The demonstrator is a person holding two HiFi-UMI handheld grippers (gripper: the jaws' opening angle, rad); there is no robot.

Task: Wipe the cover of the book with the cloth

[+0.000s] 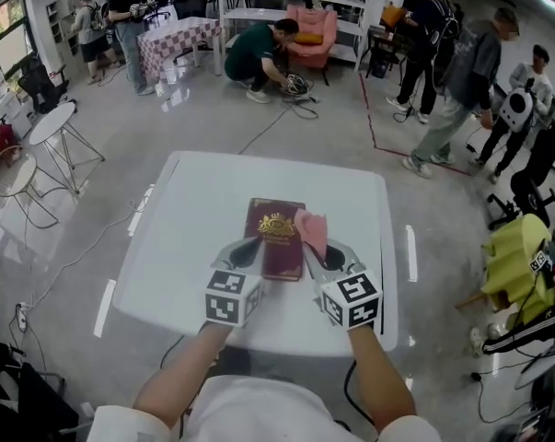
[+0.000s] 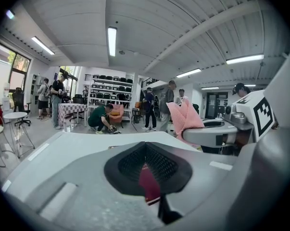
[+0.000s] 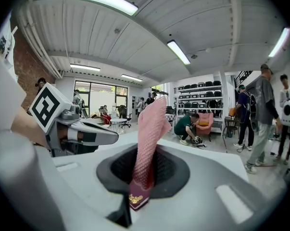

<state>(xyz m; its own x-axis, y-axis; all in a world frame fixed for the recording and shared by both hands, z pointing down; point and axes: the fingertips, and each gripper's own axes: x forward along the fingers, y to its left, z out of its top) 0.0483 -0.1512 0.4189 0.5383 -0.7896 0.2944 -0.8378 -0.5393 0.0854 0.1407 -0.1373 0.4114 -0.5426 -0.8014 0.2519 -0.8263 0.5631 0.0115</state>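
A maroon book [image 1: 275,238] with a gold emblem lies flat in the middle of the white table [image 1: 194,219]. My right gripper [image 1: 318,251] is shut on a pink cloth [image 1: 311,230], which stands up above the book's right side. In the right gripper view the cloth [image 3: 149,138] rises from between the jaws, with a corner of the book [image 3: 137,198] showing below. My left gripper [image 1: 249,251] is at the book's near left edge, its jaws together. Through their slit a sliver of the book [image 2: 149,184] shows, and I cannot tell whether they touch it.
Several people stand or crouch on the floor beyond the table, with cables [image 1: 295,90] lying near them. Small round tables [image 1: 52,122] are at the left. A yellow-green chair [image 1: 516,256] is at the right and a checkered table [image 1: 176,40] at the back.
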